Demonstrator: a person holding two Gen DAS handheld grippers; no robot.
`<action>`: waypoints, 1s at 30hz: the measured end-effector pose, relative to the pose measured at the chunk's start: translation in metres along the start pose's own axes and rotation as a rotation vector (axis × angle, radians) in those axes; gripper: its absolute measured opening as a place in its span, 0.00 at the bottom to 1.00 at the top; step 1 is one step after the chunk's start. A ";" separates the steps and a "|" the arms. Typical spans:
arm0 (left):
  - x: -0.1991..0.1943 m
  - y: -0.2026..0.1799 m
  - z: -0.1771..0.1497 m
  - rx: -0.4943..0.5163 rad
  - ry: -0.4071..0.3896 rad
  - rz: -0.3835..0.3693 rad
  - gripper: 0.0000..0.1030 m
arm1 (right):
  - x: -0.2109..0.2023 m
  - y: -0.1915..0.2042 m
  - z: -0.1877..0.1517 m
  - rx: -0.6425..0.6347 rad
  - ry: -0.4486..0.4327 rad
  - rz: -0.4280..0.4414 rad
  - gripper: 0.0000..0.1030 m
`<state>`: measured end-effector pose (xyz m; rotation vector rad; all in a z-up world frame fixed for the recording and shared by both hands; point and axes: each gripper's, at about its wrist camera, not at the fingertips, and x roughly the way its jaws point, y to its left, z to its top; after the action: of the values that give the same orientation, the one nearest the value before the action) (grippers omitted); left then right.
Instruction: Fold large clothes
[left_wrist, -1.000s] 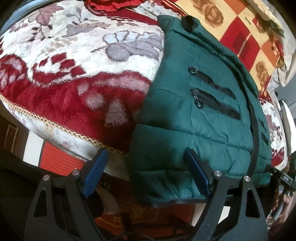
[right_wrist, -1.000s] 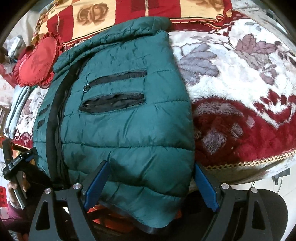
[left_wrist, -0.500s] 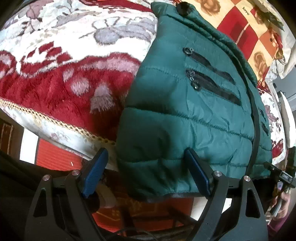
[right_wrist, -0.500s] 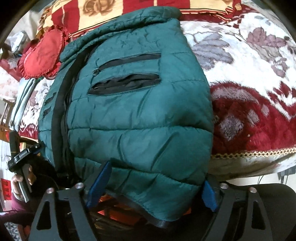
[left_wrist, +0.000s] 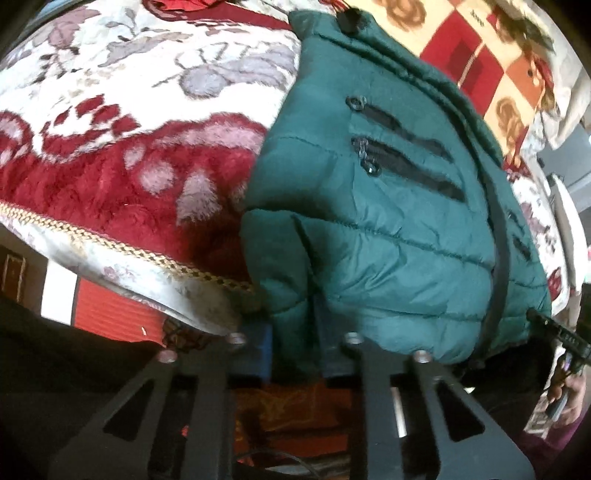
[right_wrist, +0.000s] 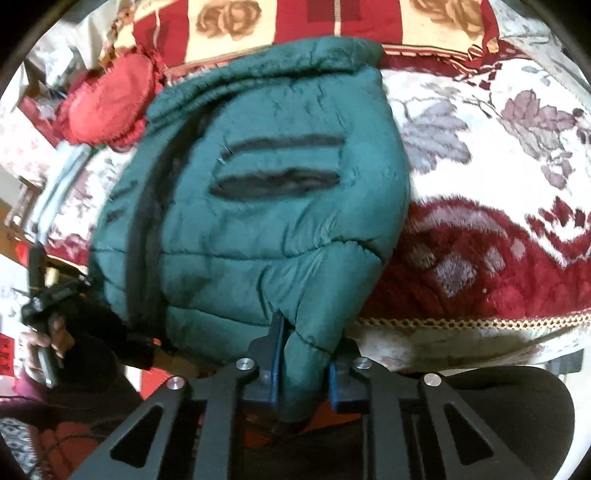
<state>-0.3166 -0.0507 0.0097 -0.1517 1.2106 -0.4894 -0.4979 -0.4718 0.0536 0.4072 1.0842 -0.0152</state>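
A dark green puffer jacket (left_wrist: 388, 240) (right_wrist: 266, 221) lies on a bed, its bottom hem hanging over the near edge. Two black pocket zips show on each front panel. In the left wrist view my left gripper (left_wrist: 293, 332) has its jaws closing, and a fold of the hem's left corner is pinched between the pads. My right gripper (right_wrist: 304, 354) has its jaws closing too, squeezing a bunched fold of the hem's right corner. The jacket's collar points away from me.
A red and cream floral blanket (left_wrist: 129, 166) (right_wrist: 480, 258) with gold braid trim (right_wrist: 461, 323) covers the bed. A red frilled cushion (right_wrist: 110, 99) and a checked rose quilt (right_wrist: 295, 18) lie at the far side. A hand (right_wrist: 40, 343) holds the other gripper at the left.
Both grippers went from wide open around the hem to closed on folds of it. The jacket's bottom edge has bunched up at both corners.
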 end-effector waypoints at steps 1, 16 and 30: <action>-0.006 -0.001 0.000 0.003 -0.010 -0.005 0.11 | -0.007 -0.001 0.002 0.013 -0.016 0.031 0.16; -0.090 -0.028 0.048 0.048 -0.240 -0.101 0.09 | -0.071 0.005 0.060 0.106 -0.241 0.251 0.15; -0.102 -0.038 0.140 -0.039 -0.377 -0.144 0.09 | -0.079 -0.010 0.153 0.163 -0.399 0.155 0.15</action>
<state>-0.2251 -0.0595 0.1608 -0.3509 0.8439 -0.5354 -0.4066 -0.5459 0.1800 0.6057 0.6581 -0.0458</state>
